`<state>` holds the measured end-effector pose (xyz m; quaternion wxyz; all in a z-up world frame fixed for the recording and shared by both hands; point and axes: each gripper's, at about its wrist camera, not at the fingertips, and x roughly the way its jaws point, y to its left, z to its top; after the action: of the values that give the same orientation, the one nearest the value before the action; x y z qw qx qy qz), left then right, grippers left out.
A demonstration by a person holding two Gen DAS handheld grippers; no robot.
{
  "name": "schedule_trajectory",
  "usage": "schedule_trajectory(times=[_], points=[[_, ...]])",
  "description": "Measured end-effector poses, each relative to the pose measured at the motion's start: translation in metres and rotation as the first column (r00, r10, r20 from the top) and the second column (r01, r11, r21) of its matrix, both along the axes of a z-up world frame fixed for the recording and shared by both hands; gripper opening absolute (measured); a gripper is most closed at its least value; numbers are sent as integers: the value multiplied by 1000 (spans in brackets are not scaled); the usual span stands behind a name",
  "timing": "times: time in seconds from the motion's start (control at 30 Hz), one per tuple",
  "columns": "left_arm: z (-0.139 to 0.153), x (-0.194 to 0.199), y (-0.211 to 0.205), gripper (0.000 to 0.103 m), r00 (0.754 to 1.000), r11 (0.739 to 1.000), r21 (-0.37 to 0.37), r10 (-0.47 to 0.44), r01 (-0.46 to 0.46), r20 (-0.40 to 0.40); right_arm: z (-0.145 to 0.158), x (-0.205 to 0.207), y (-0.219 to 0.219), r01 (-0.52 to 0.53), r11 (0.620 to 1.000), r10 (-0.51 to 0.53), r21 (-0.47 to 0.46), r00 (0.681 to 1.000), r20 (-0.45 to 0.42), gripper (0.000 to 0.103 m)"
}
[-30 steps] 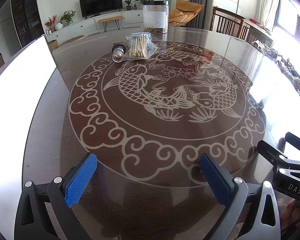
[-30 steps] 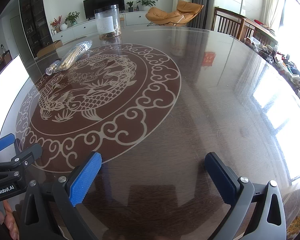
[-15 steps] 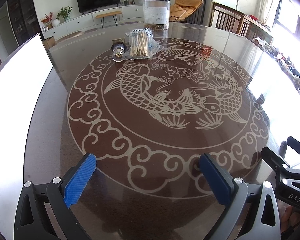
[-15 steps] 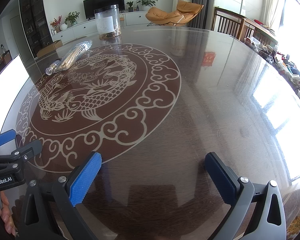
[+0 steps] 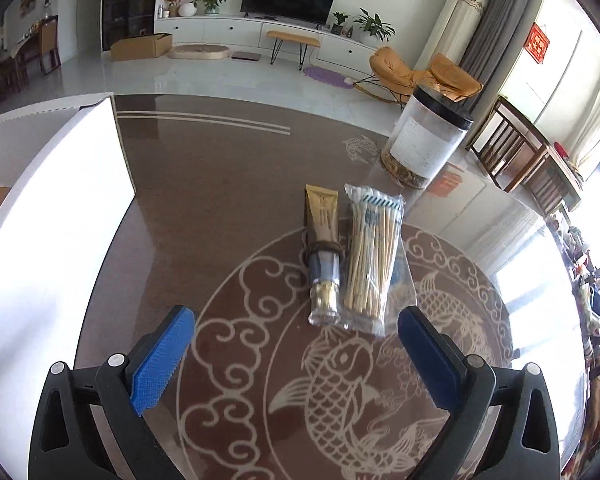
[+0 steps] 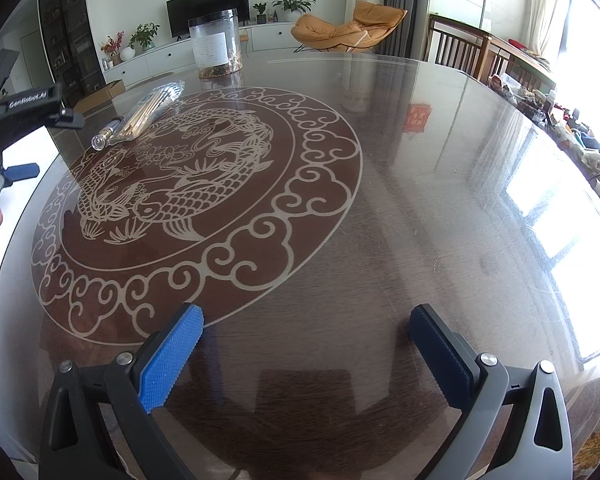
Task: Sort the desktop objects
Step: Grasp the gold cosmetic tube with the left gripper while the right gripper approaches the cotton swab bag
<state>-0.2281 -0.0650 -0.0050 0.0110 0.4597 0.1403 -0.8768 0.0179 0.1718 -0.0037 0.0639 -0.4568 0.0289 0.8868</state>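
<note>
The left gripper (image 5: 296,344) has its fingers wide, empty. Just ahead between them lie a gold tube (image 5: 322,256) with clear cap and a clear bag of swabs (image 5: 370,260), side by side, touching. A jar (image 5: 424,136) stands beyond. The right gripper (image 6: 306,354) is spread wide over bare glossy surface (image 6: 420,200) with a fish pattern.

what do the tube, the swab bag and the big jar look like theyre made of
Tube: likely soft plastic with a glossy gold finish and flat crimped end; its cap is clear, probably hard plastic.
Swab bag: thin clear plastic film, wrinkled and shiny; the sticks inside look wooden, pale tan.
Jar: clear walls with a black lid, plastic or glass, can't tell which.
</note>
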Motion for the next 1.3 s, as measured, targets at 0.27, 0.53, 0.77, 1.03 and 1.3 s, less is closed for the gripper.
schedule_trajectory(times=[0.27, 0.53, 0.77, 1.03, 1.3], points=[[-28, -66, -6, 82, 992, 1000, -19, 6, -4, 129, 0, 0, 0, 0, 1000, 0, 0, 1000, 0, 103], [-39, -77, 11, 82, 988, 988, -132, -61, 80, 144, 0, 0, 0, 0, 1000, 0, 0, 1000, 0, 103], [-37, -75, 13, 47, 990, 968, -224, -86, 109, 111, 0, 0, 0, 0, 1000, 0, 0, 1000, 0, 103], [-37, 2, -29, 28, 998, 992, -120, -26, 32, 53, 0, 0, 0, 0, 1000, 0, 1, 1000, 0, 103], [-38, 91, -30, 29, 997, 981, -180, -79, 78, 0, 9, -8, 0, -54, 977, 38, -204, 996, -82, 103]])
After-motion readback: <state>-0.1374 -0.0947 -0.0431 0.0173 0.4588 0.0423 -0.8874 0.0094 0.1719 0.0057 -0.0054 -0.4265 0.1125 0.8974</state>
